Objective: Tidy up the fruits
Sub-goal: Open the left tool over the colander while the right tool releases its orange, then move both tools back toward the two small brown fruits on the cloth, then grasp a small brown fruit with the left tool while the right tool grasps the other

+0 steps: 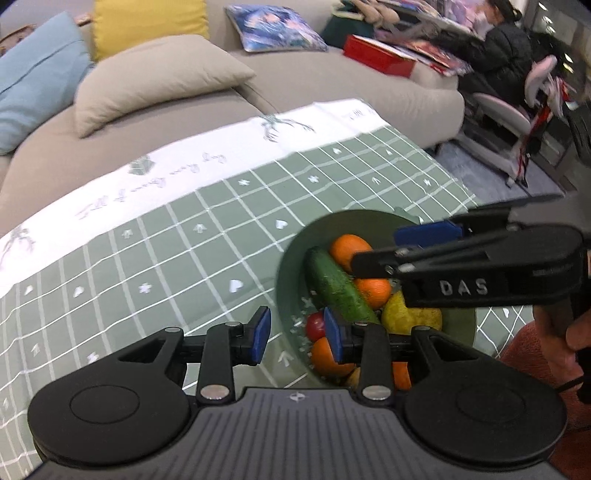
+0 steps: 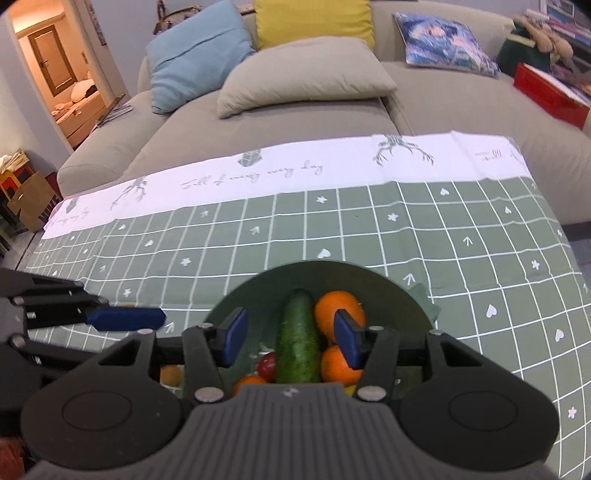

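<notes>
We see both grippers above a round sage-green bowl point(image 2: 388, 286) sitting on a green tablecloth with a white grid and a white printed border point(image 2: 369, 229).

Left gripper point(image 1: 297, 338): blue pads apart, nothing between them. Through the gap we see only tablecloth and the bowl's near rim. Its right pad overlaps a small red tomato point(image 1: 314, 325) and an orange in the picture, but we can't tell whether it touches them. We read it as open and empty.

Right gripper point(image 2: 291, 339): blue pads apart, nothing pinched. In its own view the long dark-green cucumber point(image 2: 299, 339) lies in the gap between the pads and touches neither. Its right pad overlaps two oranges in the picture; contact unclear. From the left wrist view this gripper point(image 1: 399, 245) reaches in from the right over the bowl, with a hand point(image 1: 565, 332) on its grip.

Fruit location: all in the bowl. The cucumber lies lengthwise across the middle. One round orange point(image 2: 338, 302) sits at the far right of it, a second orange point(image 2: 336, 363) just below that. The tomato is at the cucumber's near left, with a third orange point(image 1: 323, 356) beside it at the near edge. A yellow-green pear point(image 1: 406, 317) rests on the right, partly hidden.

Behind the table we see a beige fabric sofa point(image 2: 280, 122) with a beige cushion point(image 2: 303, 74), a light-blue cushion point(image 2: 195, 51) and a yellow cushion point(image 2: 314, 22).
</notes>
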A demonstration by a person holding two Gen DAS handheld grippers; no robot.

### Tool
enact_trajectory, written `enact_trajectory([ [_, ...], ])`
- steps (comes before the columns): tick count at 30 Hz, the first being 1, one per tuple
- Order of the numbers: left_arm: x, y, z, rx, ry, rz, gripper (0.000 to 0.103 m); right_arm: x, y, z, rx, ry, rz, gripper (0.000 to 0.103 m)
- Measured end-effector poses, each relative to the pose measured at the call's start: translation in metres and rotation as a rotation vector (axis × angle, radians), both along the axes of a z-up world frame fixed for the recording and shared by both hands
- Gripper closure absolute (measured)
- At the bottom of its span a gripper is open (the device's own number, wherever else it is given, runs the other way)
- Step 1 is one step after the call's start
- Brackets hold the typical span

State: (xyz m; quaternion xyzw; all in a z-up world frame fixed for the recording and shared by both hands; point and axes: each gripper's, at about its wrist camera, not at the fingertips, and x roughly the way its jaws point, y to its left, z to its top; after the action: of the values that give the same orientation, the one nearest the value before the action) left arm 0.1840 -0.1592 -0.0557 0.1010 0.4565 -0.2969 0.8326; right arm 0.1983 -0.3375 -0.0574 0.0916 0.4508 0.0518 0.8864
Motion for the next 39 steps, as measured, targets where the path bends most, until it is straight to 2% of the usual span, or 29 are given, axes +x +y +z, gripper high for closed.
enact_trajectory([
  [3, -0.004, 0.018, 0.005, -0.013, -0.01, 0.045, 0.062, -0.011, 0.014, 0.005, -0.012, -0.016, 0.015, 0.052],
  [5, -0.009, 0.031, 0.006, -0.007, -0.028, 0.07, 0.062, -0.018, 0.024, 0.006, -0.023, -0.022, 0.024, 0.047],
  [15, -0.032, 0.096, 0.002, -0.012, -0.052, 0.207, 0.062, -0.049, 0.091, 0.005, -0.047, -0.064, 0.136, 0.047],
  [18, -0.04, 0.114, -0.002, -0.018, -0.051, 0.242, 0.063, -0.056, 0.112, 0.002, -0.049, -0.075, 0.18, 0.055],
  [24, -0.047, 0.137, -0.015, -0.021, -0.03, 0.285, 0.063, -0.062, 0.153, -0.006, -0.098, -0.09, 0.29, 0.059],
  [25, -0.047, 0.139, -0.017, -0.022, -0.027, 0.29, 0.063, -0.061, 0.159, -0.009, -0.116, -0.088, 0.306, 0.062],
  [30, -0.048, 0.148, -0.026, -0.028, -0.028, 0.294, 0.063, -0.053, 0.175, -0.025, -0.194, -0.067, 0.366, 0.064],
  [32, -0.046, 0.149, -0.03, -0.026, -0.021, 0.289, 0.063, -0.047, 0.179, -0.032, -0.228, -0.058, 0.39, 0.07],
  [39, -0.029, 0.153, -0.042, -0.011, -0.008, 0.284, 0.063, -0.023, 0.187, -0.056, -0.324, -0.016, 0.449, 0.07],
])
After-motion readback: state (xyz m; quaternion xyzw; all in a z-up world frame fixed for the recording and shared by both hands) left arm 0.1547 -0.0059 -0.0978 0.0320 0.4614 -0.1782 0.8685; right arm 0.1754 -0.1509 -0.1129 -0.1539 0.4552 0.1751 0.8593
